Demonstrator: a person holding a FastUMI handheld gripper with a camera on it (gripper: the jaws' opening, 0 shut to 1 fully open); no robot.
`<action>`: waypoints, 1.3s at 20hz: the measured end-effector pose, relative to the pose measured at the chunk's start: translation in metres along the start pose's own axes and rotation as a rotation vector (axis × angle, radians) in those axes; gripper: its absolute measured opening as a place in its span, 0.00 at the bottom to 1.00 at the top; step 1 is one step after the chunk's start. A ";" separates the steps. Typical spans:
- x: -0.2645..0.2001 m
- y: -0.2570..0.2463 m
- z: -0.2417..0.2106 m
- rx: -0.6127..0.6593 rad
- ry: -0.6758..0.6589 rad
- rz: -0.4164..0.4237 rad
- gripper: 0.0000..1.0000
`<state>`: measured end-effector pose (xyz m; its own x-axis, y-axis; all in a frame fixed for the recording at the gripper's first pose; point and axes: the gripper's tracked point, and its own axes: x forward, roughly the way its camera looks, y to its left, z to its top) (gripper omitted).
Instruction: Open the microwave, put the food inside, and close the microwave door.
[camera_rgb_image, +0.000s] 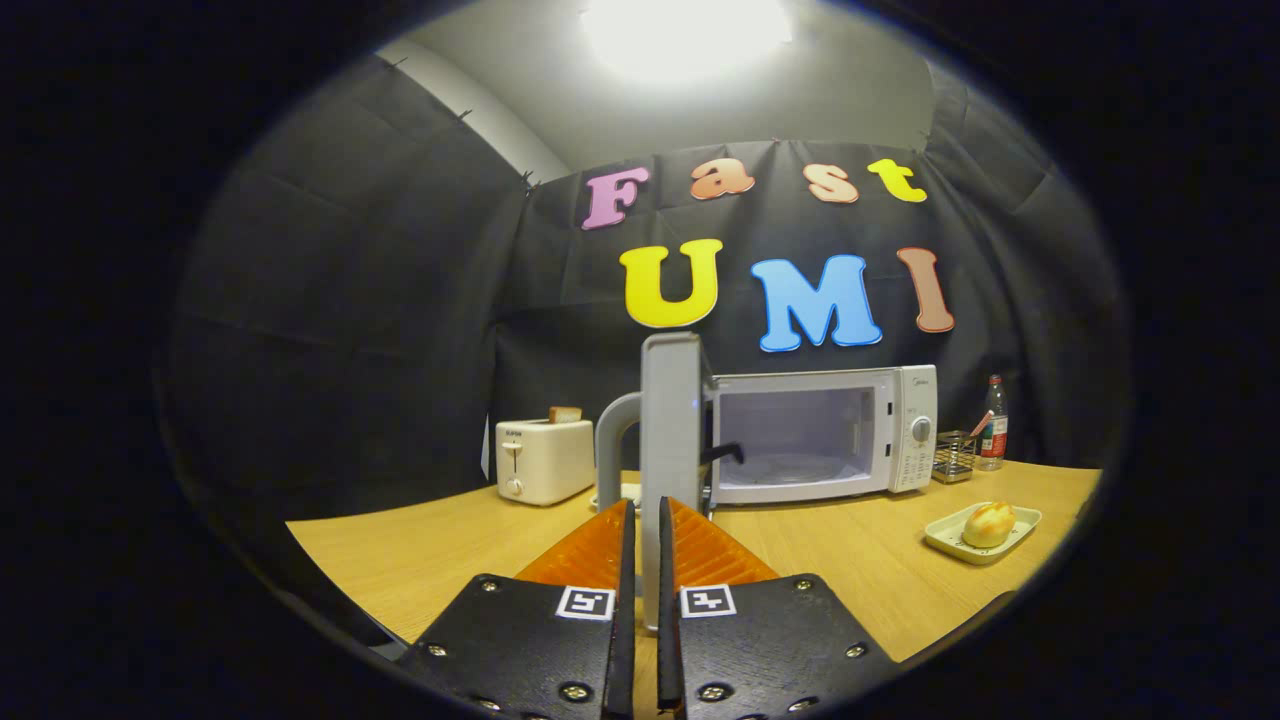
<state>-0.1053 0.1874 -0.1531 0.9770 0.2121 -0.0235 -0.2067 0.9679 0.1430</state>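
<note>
The white microwave (908, 430) stands at the back of the wooden table (830, 570), and its lit cavity (795, 435) is exposed. Its door (670, 400) is swung out toward me and I see it edge-on, with the curved grey handle (612, 430) on its left side. My gripper (648, 505) is shut on the door's lower edge, one orange finger (600, 550) pressing on each side. The food is a bread roll (988, 523) on a pale rectangular plate (945, 540), resting on the table in front of the microwave's right end, well to the right of my fingers.
A cream toaster (543, 460) with a slice of toast in it stands left of the door. A wire rack (955, 455) and a bottle (993, 435) stand right of the microwave. The table's edge curves round close below my fingers.
</note>
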 end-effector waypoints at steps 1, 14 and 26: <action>-0.004 -0.014 0.013 0.019 -0.013 0.001 0.10; -0.016 -0.266 -0.044 -0.007 0.372 -0.171 0.10; -0.021 -0.357 -0.082 -0.033 0.633 -0.266 0.55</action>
<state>-0.0561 -0.1514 -0.2849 0.7778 -0.0045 -0.6285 0.0243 0.9994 0.0229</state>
